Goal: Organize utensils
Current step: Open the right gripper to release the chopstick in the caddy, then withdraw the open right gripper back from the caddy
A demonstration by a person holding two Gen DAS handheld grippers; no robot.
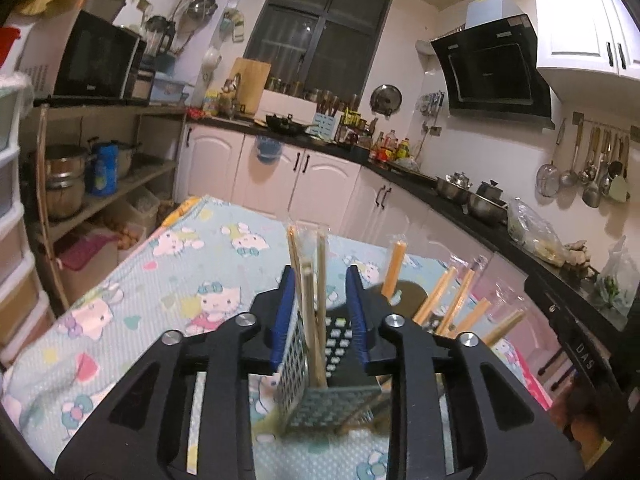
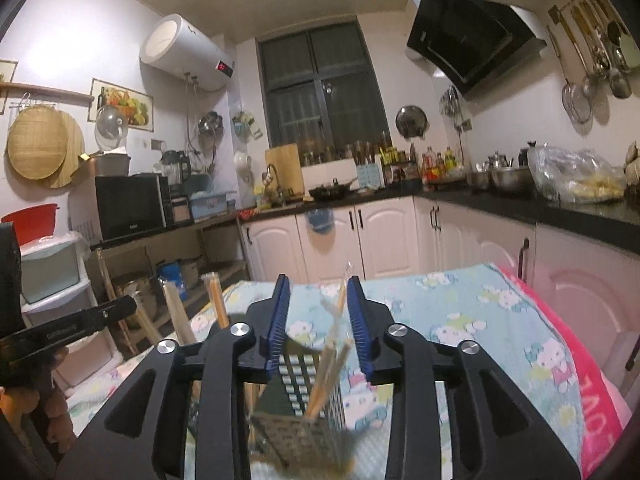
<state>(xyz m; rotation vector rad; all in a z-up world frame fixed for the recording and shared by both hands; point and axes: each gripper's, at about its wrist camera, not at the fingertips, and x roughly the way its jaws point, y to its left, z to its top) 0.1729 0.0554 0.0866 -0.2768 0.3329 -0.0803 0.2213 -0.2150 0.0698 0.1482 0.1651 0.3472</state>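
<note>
Dim indoor light; fisheye-bent edges — foreground blurred; dark corners

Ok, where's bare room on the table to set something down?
Free: the cloth-covered table on the left, from the holder out toward the shelf, and the far stretch toward the white cabinets. Crowded: around the mesh holder and the chopsticks to its right.

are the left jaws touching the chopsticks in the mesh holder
Apart. The left wrist view shows the left gripper open around the wrapped chopsticks standing in the mesh holder, with gaps beside both blue pads.
</note>
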